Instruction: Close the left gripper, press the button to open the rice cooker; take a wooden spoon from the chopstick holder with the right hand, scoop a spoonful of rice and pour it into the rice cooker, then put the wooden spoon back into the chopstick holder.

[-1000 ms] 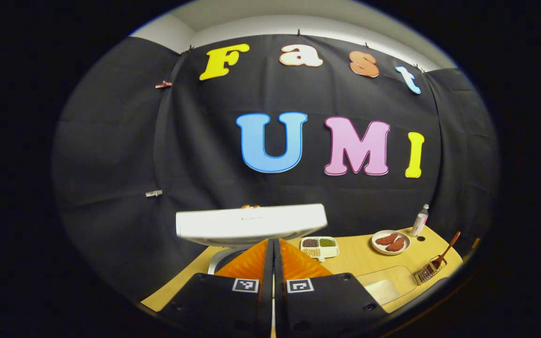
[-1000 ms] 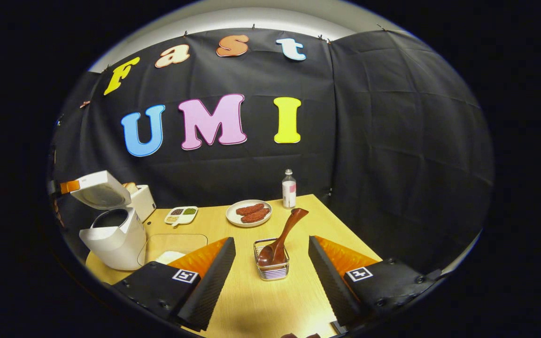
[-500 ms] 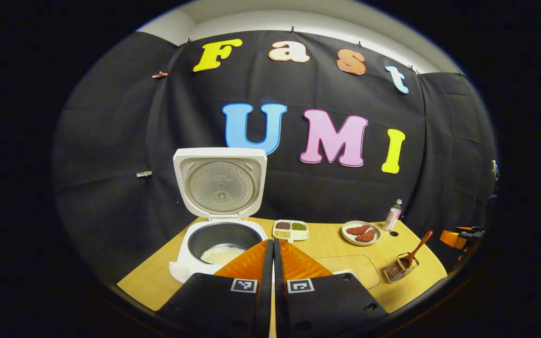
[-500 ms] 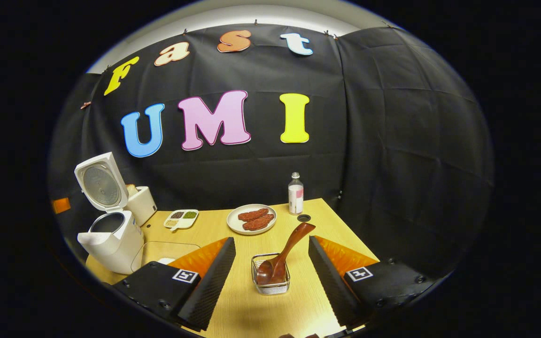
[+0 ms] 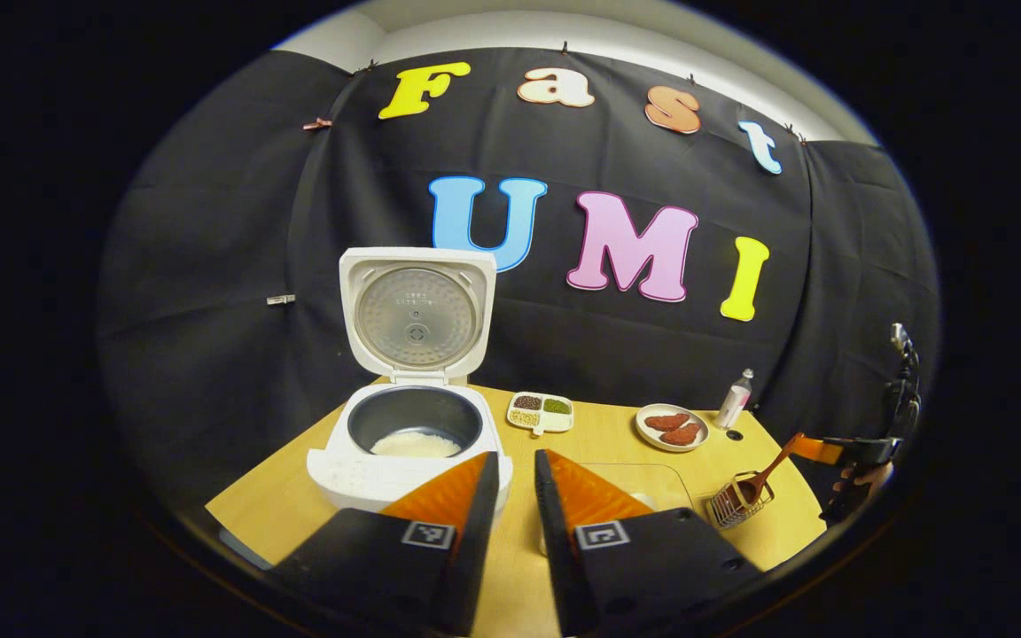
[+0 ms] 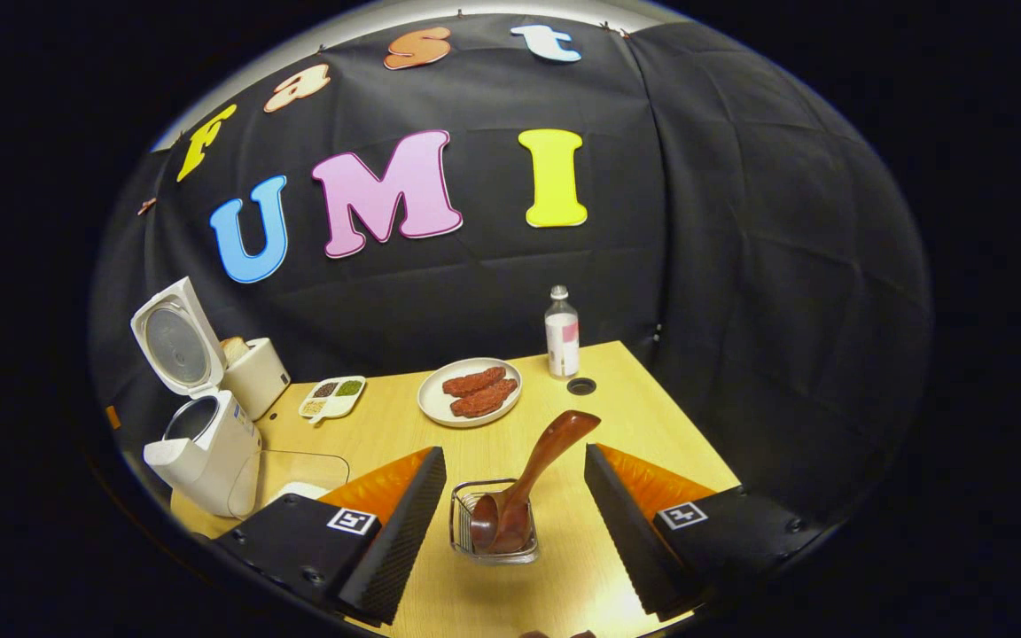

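straddling the wooden spoon (image 6: 535, 470) with spread fingers, right gripper (image 6: 515, 505); left gripper (image 5: 515, 505) slightly parted.

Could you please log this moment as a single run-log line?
rice cooker: lid open | wooden spoon: in chopstick holder | right gripper: jaws open, straddling spoon | left gripper: jaws slightly apart

Wooden table (image 6: 617, 403) before black cloth wall (image 6: 767, 266)
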A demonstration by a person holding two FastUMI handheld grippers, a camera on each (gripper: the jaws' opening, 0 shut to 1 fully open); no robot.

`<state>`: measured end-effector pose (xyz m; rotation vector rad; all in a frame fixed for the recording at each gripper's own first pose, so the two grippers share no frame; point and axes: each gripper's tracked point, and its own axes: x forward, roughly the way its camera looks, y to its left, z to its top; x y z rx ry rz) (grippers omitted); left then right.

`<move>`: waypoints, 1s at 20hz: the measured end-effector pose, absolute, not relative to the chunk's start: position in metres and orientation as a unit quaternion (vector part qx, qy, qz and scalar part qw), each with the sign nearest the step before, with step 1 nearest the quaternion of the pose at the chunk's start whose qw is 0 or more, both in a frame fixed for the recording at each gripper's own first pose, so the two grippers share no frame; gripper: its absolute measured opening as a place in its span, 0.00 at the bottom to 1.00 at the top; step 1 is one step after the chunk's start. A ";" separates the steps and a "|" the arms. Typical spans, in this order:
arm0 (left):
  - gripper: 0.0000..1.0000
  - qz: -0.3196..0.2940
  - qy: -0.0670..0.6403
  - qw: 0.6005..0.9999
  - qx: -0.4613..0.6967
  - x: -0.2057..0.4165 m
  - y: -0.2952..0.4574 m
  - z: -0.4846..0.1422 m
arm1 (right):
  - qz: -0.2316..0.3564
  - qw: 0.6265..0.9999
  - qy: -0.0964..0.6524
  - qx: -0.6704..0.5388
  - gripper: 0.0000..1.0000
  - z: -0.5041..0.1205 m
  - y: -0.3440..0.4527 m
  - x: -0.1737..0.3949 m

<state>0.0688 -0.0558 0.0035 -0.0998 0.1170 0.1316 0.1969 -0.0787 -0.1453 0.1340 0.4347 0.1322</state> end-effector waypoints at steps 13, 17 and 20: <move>0.97 0.152 0.087 0.984 -0.034 0.039 -0.076 -0.033 | 0.110 0.952 0.264 0.109 0.97 -0.219 -0.070 0.256; 0.97 0.150 0.102 0.983 -0.025 0.036 -0.089 -0.049 | 0.117 0.949 0.263 0.127 0.87 -0.229 -0.064 0.271; 0.97 0.149 0.114 0.982 -0.016 0.036 -0.097 -0.060 | 0.113 0.945 0.274 0.138 0.62 -0.230 -0.064 0.272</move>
